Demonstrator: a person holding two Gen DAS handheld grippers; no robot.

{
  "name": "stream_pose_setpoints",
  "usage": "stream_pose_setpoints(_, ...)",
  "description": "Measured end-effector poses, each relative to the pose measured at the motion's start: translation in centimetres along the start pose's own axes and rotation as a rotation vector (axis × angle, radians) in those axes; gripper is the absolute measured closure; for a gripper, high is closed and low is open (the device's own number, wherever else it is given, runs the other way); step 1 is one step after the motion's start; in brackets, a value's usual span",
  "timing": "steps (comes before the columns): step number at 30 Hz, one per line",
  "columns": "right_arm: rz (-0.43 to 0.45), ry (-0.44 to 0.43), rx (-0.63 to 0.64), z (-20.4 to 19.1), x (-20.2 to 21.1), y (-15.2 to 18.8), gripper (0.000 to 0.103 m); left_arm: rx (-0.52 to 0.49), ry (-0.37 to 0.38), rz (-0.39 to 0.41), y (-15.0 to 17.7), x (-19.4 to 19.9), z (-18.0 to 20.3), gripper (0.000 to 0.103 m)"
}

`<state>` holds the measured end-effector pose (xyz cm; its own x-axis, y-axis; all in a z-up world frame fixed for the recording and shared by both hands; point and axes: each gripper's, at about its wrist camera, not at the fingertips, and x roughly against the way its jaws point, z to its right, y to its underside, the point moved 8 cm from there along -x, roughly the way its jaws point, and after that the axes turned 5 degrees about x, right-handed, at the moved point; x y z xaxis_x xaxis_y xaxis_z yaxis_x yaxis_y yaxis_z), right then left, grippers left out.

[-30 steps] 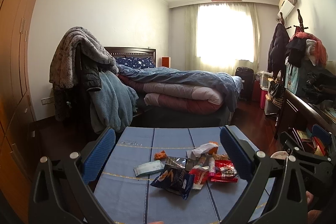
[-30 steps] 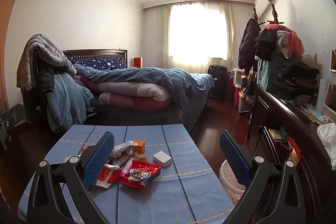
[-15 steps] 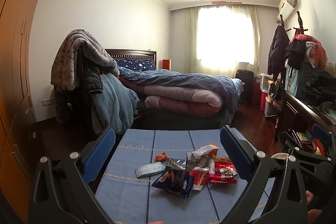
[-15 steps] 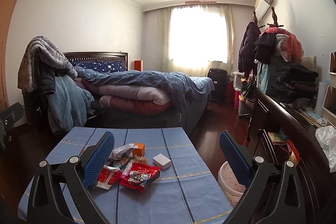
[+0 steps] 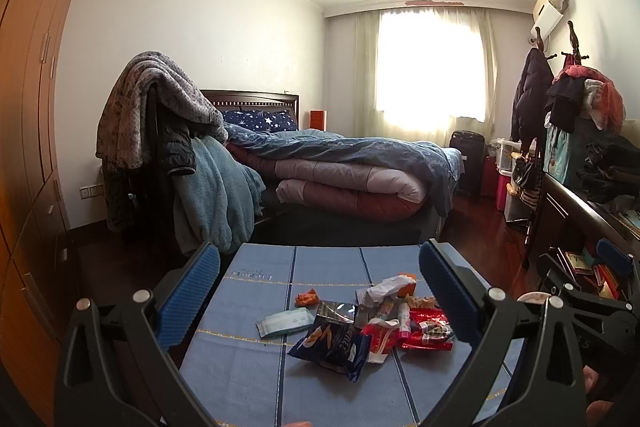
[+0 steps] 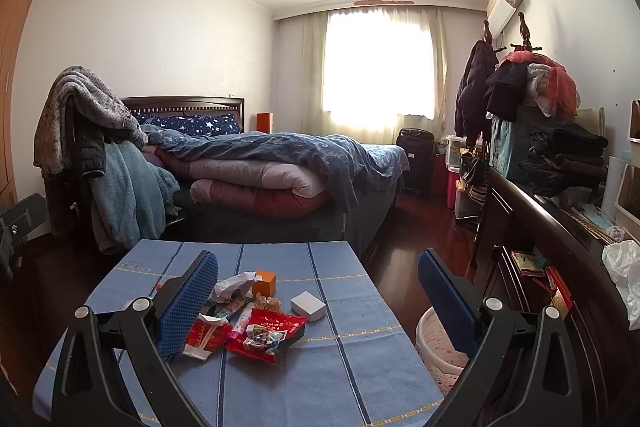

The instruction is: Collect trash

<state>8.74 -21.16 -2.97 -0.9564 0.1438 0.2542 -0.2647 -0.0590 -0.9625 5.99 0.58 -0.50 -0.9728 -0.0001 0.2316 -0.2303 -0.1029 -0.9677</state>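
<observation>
Left wrist view: left gripper (image 5: pixel 319 293) spread wide, nothing in it, hovering over a table (image 5: pixel 248 367) with blue striped cloth at bottom centre. Trash pile (image 5: pixel 360 323) sits centre-right of the table: dark chip bag (image 5: pixel 330 345), red wrappers (image 5: pixel 426 329), crumpled tissue (image 5: pixel 386 287), pale wipes pack (image 5: pixel 285 322) lying left of the pile, orange scrap (image 5: pixel 307 297) behind it. Right wrist view: right gripper (image 6: pixel 318 297) also wide, holding nothing; white box (image 6: pixel 308 305) and orange box (image 6: pixel 264 282) sit just beside the pile. Pink-speckled bin (image 6: pixel 436 341) on the floor at lower right, beside the table; contents hard to make out. Unmade bed (image 6: pixel 280 171) mid-frame, window (image 6: pixel 378 65) behind, clothes-draped chair (image 5: pixel 160 147) at left, wardrobe (image 5: pixel 28 107) on left edge, dark dresser (image 6: pixel 560 255) at right.
</observation>
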Motion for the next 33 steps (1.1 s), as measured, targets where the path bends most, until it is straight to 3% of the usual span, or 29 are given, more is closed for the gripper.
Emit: stream_pose_setpoints(33, -0.017, -0.003, 0.006, -0.21, -0.66, 0.86, 0.004, 0.002, 0.005, -0.016, 0.52, -0.91, 0.20, 0.003)
